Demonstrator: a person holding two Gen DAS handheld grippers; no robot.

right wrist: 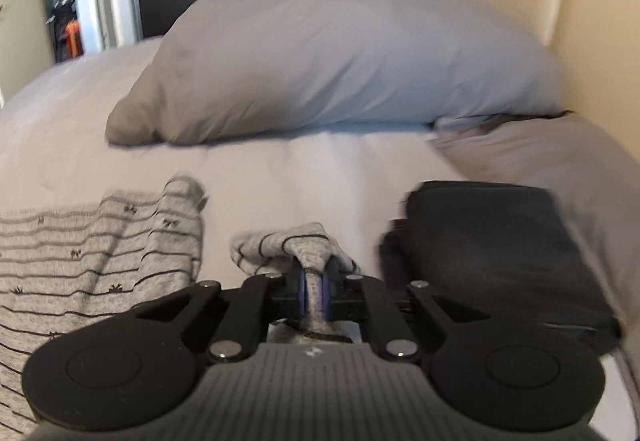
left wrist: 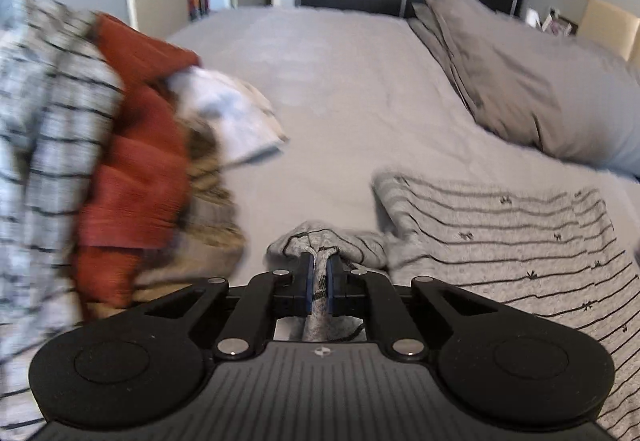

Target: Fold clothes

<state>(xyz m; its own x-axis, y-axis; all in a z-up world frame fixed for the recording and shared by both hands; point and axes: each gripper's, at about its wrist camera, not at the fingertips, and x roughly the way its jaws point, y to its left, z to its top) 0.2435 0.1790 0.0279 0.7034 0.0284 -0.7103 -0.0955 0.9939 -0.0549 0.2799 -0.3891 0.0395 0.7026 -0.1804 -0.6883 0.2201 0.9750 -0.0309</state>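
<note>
**Striped garment pinched at two points over the bed**

While the striped grey garment [left wrist: 520,253] is spread on the bed [left wrist: 340,89], a bunched edge of it is clamped in the jaws of the left gripper [left wrist: 319,273], and another in those of the right gripper [right wrist: 314,291], presumably so a straight edge can be stretched between them. Its long axis seems to run crosswise between the two grippers. A heap of clothes [left wrist: 132,161] is kept to the left, a dark folded item [right wrist: 500,249] to the right.
</note>
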